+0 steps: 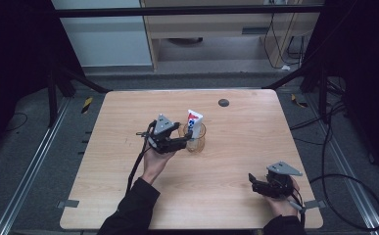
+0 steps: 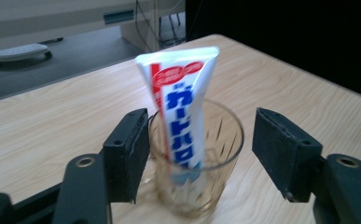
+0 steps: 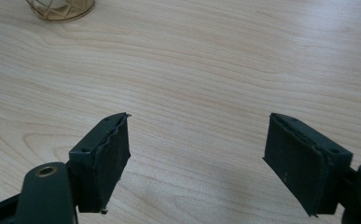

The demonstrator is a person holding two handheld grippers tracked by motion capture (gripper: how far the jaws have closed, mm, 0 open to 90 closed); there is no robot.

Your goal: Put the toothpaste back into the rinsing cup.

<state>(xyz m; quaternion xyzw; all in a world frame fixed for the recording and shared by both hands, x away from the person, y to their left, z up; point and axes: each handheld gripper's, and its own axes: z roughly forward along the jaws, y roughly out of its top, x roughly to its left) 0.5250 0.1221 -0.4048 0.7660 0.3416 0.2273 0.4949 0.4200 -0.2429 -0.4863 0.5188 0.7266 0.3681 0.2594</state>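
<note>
A: In the high view, what sits nearest the camera?

B: The person's forearms at the bottom edge. The right gripper (image 1: 256, 183) rests near the table's (image 1: 255, 142) front right corner, well apart from the glass (image 1: 195, 137). The left gripper (image 1: 184, 142) reaches in from the glass's left, its tips just beside it.

A: And the glass itself?

B: Upright, near the table's middle, with a toothpaste tube (image 1: 192, 122) standing in it.

A: The left gripper view?

B: The left gripper (image 2: 201, 154) has its jaws apart, one on each side of the glass (image 2: 197, 161), neither clearly touching. The glass sits straight ahead between them, long axis vertical. It is clear, with cut facets. The tube (image 2: 180, 102) is white with a red stripe and blue lettering, leaning a little, sealed end up.

A: So the left hand is nearer?

B: By far; closing on the glass looks like the likely next move.

A: The right gripper view?

B: The right gripper (image 3: 197, 158) has its jaws wide apart over bare wood, holding nothing. The glass's base (image 3: 61, 9) shows well ahead of it.
</note>
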